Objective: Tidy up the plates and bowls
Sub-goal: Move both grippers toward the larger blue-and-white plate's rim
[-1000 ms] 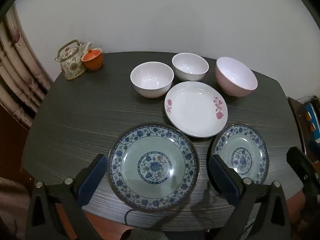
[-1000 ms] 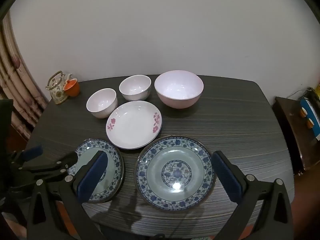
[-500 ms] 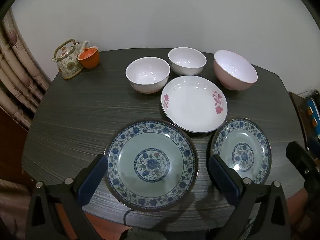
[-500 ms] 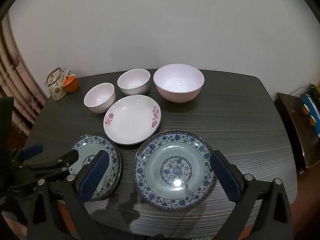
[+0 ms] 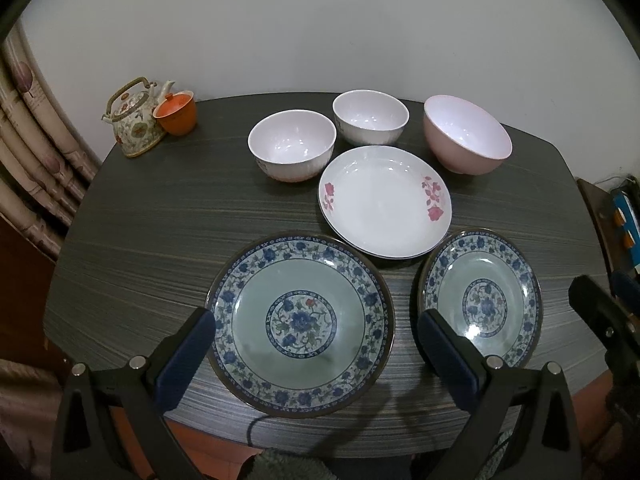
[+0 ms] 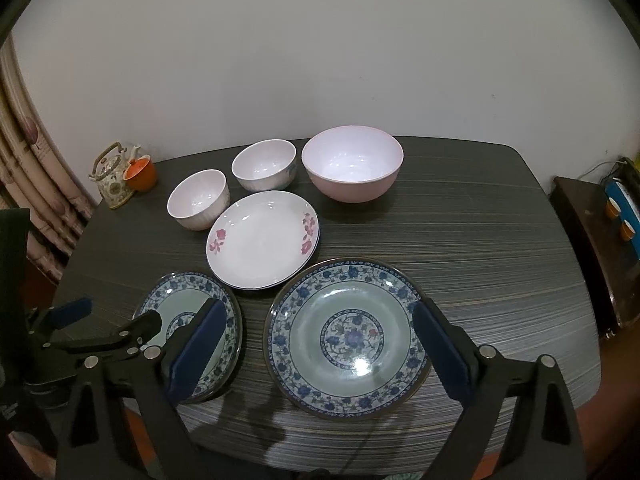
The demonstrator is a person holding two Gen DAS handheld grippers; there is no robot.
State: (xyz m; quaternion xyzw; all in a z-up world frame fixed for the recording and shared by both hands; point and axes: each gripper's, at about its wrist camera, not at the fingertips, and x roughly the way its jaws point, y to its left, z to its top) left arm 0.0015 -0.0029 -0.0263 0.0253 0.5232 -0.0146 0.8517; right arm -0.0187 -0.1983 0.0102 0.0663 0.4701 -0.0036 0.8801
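Dark table (image 5: 160, 240): blue plate (image 5: 302, 326) between parted left hand-held gripper (image 5: 316, 348); right hand-held gripper (image 6: 316, 340) parted; no readable writing.

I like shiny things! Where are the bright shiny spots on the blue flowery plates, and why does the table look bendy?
Right wrist view: a lamp's glare sits near the middle of the blue plate. Left wrist view: glare spots on the other blue plate. Both views: the fisheye lens curves the table edges; corners go dark.
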